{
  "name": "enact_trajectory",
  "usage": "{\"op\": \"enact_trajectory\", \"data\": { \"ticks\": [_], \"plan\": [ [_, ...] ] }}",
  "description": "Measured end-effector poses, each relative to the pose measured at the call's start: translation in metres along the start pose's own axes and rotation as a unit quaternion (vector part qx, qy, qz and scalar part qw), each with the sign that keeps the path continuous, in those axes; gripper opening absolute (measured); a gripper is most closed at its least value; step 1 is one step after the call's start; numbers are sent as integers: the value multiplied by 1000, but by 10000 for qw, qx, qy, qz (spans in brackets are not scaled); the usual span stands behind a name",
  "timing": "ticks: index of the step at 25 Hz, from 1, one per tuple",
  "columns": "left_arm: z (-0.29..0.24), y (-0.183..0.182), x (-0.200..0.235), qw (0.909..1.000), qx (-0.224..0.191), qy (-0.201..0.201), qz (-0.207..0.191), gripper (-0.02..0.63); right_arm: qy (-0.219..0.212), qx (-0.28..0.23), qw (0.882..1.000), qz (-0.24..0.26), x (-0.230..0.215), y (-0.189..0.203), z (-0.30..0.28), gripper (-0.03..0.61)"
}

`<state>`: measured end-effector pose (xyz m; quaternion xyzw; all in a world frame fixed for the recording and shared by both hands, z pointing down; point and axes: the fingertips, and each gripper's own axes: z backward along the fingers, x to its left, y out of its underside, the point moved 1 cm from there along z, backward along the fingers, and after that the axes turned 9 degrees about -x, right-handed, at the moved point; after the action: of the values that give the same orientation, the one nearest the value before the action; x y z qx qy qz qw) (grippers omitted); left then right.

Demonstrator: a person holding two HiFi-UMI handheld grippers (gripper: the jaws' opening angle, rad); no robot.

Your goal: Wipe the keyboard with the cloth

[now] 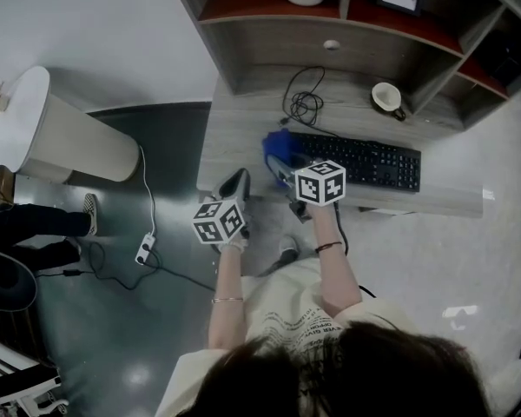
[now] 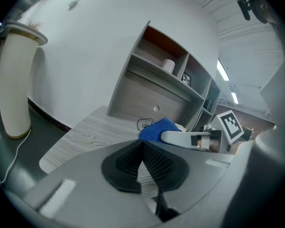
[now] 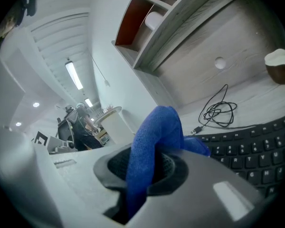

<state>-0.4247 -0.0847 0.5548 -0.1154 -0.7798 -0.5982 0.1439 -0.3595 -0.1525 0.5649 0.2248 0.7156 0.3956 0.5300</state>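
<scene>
So the right hand-held gripper [image 1: 284,165] is clamped on the blue cloth [image 1: 276,148], which bunches up out of its jaws right at the left end of the black keyboard [image 1: 369,163] on the desk [image 1: 243,120]. The keyboard's long axis runs left-right across the head view, stretching off to the right of the cloth, so I'd guess the wipe sweeps that way. The left hand-held gripper [image 1: 237,186] sits lower left by the desk edge, jaws pinched together on nothing, farther from the keys.
</scene>
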Motion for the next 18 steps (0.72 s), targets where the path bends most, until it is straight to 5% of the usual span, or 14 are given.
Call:
{"op": "enact_trajectory", "data": {
  "ticks": [18],
  "plan": [
    [27, -22, -55, 9964, -823, -198, -55, -6, -1262, -421, 9898, 516, 34, -44, 61, 52]
  ]
}}
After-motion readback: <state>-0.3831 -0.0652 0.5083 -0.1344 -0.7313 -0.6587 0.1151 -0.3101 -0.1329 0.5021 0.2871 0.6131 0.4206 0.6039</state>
